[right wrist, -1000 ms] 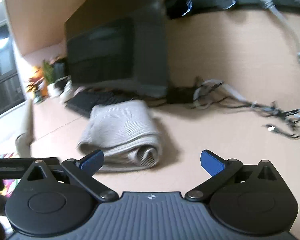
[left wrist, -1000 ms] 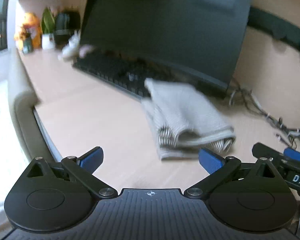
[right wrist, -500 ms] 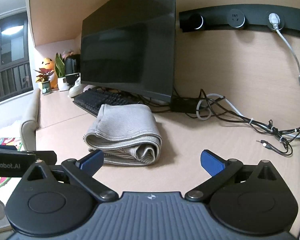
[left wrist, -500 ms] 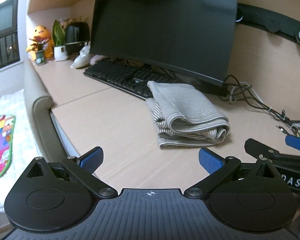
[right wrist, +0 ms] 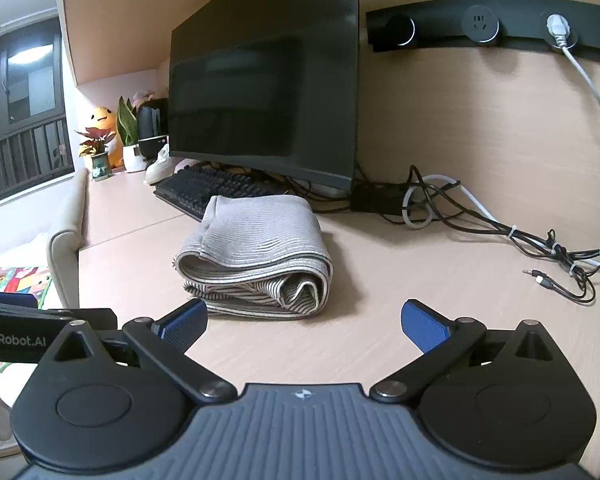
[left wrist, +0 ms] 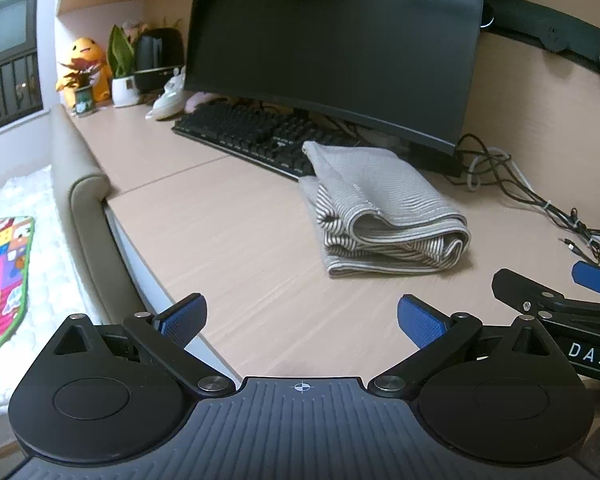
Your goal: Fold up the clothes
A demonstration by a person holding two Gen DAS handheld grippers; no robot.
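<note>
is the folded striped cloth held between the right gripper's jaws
No, the striped cloth lies on the desk ahead of the open, empty right gripper.

From my left wrist camera I read the white letters "DAS" on the black body of the right hand-held gripper (left wrist: 592,284) at the right edge of the view (the word runs out of frame, so I cannot tell the rest). From my right wrist camera I read "enRobot.AI" in white on the black body of the left hand-held gripper (right wrist: 8,308) at the left edge, its first letter cut off. I can read nothing else.
</note>
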